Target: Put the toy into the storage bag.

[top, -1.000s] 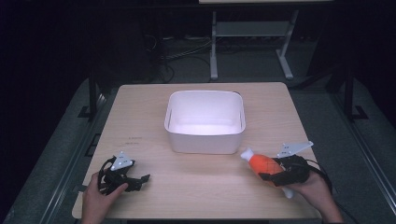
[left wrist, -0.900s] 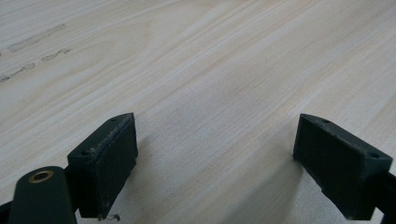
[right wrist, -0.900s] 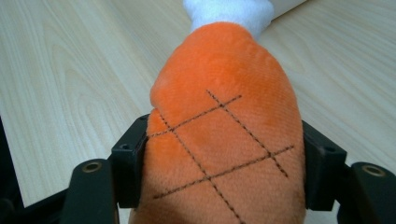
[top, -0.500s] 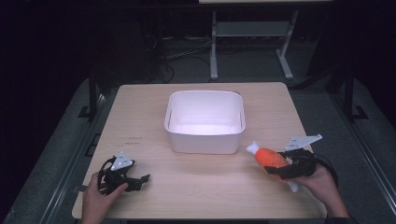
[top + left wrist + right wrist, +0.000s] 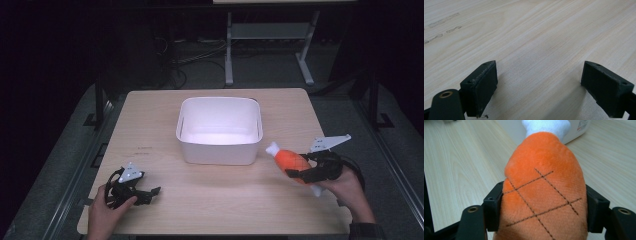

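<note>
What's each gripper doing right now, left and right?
Left gripper: open, nothing between its fingers, low over the table.
Right gripper: shut on the orange plush toy, held beside the white bin.

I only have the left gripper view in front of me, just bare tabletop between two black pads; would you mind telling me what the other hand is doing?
Observer: The right tongs are clamped on an orange plush toy, both pads pressed into its sides.
Operator: Thank you. Is there somewhere to put it?
Observer: Yes, a white bin stands mid-table, and the toy's white tip points toward its near right corner.
Operator: And where are my left tongs relative to that bin?
Observer: The left tongs sit low at the table's near left, apart from the bin, jaws wide with nothing between them.
</note>
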`<action>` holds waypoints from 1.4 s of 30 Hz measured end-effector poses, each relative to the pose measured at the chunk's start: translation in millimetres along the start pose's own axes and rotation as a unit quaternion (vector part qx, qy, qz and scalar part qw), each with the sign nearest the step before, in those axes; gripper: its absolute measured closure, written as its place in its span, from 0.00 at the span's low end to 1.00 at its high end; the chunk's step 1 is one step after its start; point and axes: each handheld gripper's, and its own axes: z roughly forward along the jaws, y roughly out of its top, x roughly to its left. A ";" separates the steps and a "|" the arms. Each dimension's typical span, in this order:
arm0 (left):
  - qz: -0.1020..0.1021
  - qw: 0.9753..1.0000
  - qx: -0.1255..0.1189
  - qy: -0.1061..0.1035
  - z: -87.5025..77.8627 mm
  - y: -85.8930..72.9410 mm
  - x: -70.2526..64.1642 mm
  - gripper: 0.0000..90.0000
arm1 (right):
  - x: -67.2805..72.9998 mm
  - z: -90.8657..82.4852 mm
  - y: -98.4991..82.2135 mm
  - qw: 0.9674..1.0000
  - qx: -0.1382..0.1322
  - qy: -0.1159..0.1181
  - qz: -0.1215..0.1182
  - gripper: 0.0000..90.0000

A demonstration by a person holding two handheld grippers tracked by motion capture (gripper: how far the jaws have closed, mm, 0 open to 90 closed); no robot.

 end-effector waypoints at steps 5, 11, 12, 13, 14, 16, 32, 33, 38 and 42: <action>0.000 1.000 0.001 0.000 -0.1 0.1 0.0 0.14 | -3.5 -3.7 4.8 1.000 -0.002 0.000 -0.001 0.35; -0.001 1.000 0.001 0.000 -0.1 0.1 -0.1 0.14 | -10.9 -8.6 10.8 1.000 -0.006 0.002 -0.004 0.35; -0.001 1.000 0.001 0.000 0.0 0.1 -0.1 0.14 | -11.5 -9.4 11.7 1.000 -0.007 0.003 -0.003 0.35; -0.001 1.000 0.001 0.000 0.0 0.1 -0.1 0.14 | -11.5 -9.4 11.7 1.000 -0.007 0.003 -0.003 0.35; -0.001 1.000 0.001 0.000 -0.1 0.1 -0.1 0.14 | -13.5 -12.4 14.9 1.000 -0.010 0.003 -0.004 0.35; -0.001 1.000 0.001 0.000 0.0 0.1 -0.1 0.14 | -15.1 -15.1 18.0 1.000 -0.012 0.004 -0.006 0.35; 0.001 1.000 0.001 0.000 -0.1 0.2 0.2 0.14 | -25.1 -29.1 47.8 0.999 -0.029 0.012 -0.021 0.34; 0.000 1.000 0.000 0.000 -0.1 0.2 0.1 0.14 | -25.6 -29.5 51.0 0.999 -0.031 0.012 -0.024 0.34; -0.002 1.000 -0.001 0.000 0.1 0.1 -0.2 0.14 | -27.4 -30.3 63.8 0.999 -0.035 0.018 -0.030 0.34; -0.001 1.000 -0.001 0.001 0.1 0.1 -0.1 0.14 | -27.4 -30.4 72.8 0.998 -0.037 0.022 -0.035 0.34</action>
